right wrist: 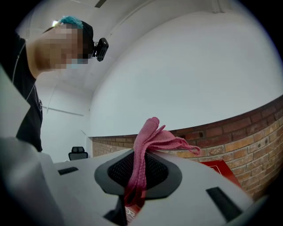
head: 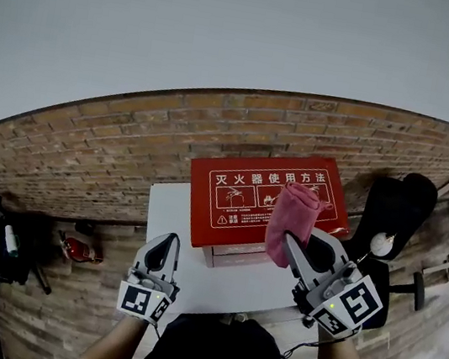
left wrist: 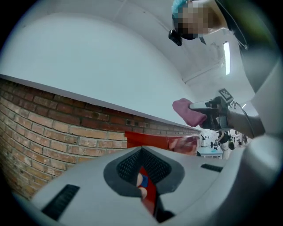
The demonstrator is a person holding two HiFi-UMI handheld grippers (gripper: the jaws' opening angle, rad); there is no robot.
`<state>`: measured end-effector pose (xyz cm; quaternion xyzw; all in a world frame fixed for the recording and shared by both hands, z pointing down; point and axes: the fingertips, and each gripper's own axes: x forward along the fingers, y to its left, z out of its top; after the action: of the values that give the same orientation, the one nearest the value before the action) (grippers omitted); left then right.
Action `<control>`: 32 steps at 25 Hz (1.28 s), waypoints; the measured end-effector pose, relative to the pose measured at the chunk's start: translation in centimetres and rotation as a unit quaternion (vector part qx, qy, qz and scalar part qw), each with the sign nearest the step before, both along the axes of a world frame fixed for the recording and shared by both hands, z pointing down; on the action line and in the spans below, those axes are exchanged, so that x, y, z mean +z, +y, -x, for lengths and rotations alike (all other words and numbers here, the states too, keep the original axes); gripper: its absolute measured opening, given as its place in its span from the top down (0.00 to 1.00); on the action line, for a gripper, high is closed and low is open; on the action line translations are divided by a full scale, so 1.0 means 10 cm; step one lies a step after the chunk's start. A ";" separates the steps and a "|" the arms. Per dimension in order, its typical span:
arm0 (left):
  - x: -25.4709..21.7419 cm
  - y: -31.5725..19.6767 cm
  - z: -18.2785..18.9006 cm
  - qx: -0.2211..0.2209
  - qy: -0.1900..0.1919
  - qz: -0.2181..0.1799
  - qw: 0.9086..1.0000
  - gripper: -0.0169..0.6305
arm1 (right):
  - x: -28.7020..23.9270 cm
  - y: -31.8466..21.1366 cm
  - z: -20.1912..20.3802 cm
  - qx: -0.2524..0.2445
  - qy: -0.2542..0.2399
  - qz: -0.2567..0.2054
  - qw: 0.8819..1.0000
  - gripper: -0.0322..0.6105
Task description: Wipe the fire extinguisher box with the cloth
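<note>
Wiping not yet begun, by my reading.

Head view: fire extinguisher box, red, printed lid up, lies on the white table with its far side towards the brick wall. Right gripper is over the box's right part, with the pink cloth bunched at its tips. I cannot tell whether the cloth touches the lid. Left gripper is over the table's near left part, apart from the box.

Left gripper view: jaws drawn close, only a narrow slit between them, nothing gripped. The red box shows through the slit and beyond. The cloth is seen further right.

Right gripper view: jaws clamped on a narrow gathered fold of the cloth. The rest flops forward over the upper jaw. A corner of the box lies below, to the right.

Risks, as judgement:
- The grip takes only a thin fold, so drag across the lid could pull the cloth out of the jaws.
- The loose part sits above the jaw, not under it. If it comes down at this angle, bare jaw rather than cloth may meet the lid and scrape it.
- Nothing braces the box, so a firm stroke could slide it on the smooth table.
</note>
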<state>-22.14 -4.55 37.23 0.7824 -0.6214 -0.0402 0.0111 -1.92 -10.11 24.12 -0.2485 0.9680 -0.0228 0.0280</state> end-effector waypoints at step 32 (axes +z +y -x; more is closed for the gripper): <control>0.34 -0.40 0.09 -0.002 0.030 0.017 0.999 0.93 | 0.43 -1.94 -1.12 0.089 0.346 0.304 0.883 0.85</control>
<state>-23.01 -8.58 40.63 0.7790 -0.6232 -0.0531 0.0431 9.27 -29.54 28.45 -0.3215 0.8357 -0.2260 -0.3837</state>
